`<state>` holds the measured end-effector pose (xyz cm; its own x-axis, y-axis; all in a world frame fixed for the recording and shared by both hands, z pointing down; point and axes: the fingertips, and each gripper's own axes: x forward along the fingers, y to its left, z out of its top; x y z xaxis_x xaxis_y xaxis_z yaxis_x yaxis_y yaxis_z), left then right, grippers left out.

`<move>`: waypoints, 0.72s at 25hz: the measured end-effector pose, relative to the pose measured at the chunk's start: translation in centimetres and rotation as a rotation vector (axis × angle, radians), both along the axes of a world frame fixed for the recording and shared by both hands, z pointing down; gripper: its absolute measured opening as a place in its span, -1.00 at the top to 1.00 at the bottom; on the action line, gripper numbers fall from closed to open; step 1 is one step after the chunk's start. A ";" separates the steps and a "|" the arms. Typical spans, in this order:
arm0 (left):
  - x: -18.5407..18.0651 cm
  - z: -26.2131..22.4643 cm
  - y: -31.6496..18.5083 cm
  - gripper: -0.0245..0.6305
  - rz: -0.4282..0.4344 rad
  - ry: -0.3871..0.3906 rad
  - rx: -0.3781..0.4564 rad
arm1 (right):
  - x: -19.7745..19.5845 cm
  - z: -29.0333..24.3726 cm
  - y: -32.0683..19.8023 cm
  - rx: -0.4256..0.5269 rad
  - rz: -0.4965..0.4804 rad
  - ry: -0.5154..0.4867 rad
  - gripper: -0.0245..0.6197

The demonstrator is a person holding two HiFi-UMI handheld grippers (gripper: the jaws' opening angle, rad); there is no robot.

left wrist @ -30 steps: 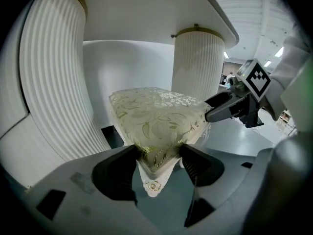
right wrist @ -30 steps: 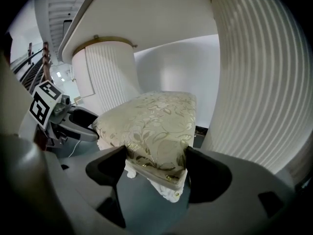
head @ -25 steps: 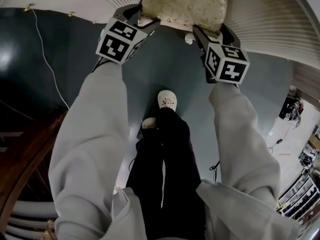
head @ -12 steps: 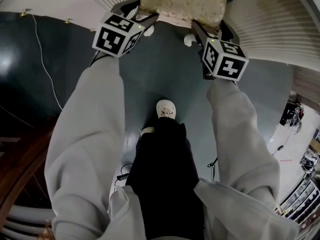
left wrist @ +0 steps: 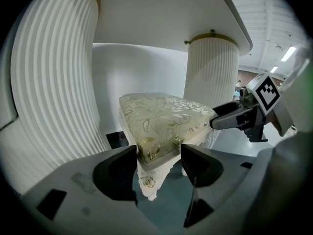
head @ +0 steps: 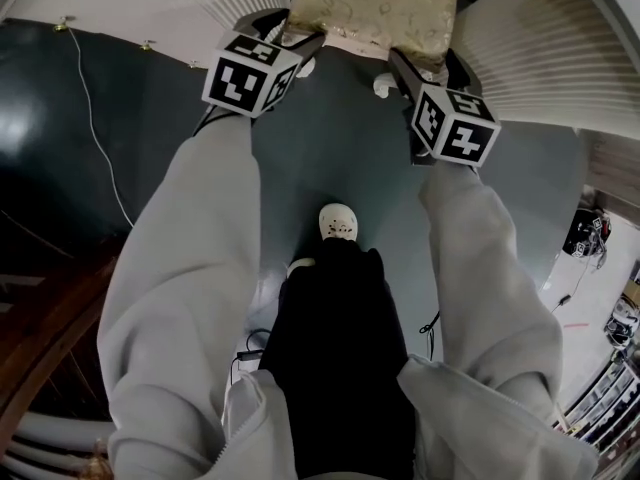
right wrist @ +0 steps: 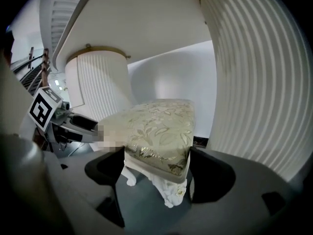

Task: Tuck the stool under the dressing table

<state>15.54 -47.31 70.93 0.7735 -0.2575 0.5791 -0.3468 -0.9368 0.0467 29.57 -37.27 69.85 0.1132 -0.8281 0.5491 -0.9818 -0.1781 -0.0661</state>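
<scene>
**While the stool is part way in, push it straight**

Where the two tools point, the stool (left wrist: pixel 161 119) stands on the floor (head: pixel 330 138). Its near corners are between their jaws, and its gold seat reaches on ahead of them.

The left tool (left wrist: pixel 159 163) has its jaws wide, one on each side of a seat corner. They seem to press the seat edge, and they have just been closing a little. The right tool (right wrist: pixel 155 168) has the other near corner the same way. Its jaws are wide and touch the seat sides, though they have just been opening a little.

I think the stool is nearly home. To do this well, push both tools ahead together so the stool does not turn. Keep them low and level so the legs slide and do not tip.

The white table (left wrist: pixel 161 18) is above the tools. One ribbed side (left wrist: pixel 54 82) stands just outside the left tool, and another (right wrist: pixel 264 82) just outside the right. Stay in the middle so nothing bumps.
</scene>
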 end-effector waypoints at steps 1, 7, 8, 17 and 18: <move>-0.2 0.0 0.3 0.06 0.003 -0.012 -0.004 | -0.2 0.1 0.3 -0.017 -0.006 0.010 -0.50; -3.4 0.8 2.6 0.06 0.021 -0.083 -0.048 | -1.5 0.7 2.9 -0.082 -0.019 0.028 -0.50; -4.0 1.1 3.1 0.06 0.013 -0.091 -0.066 | -1.7 0.9 3.4 -0.092 -0.011 0.016 -0.50; -8.4 1.3 7.9 0.07 -0.042 -0.122 -0.190 | -5.6 -0.1 6.5 -0.168 -0.078 -0.006 -0.43; -8.6 1.1 8.5 0.07 -0.037 -0.126 -0.197 | -6.1 -0.3 6.9 -0.175 -0.085 -0.007 -0.42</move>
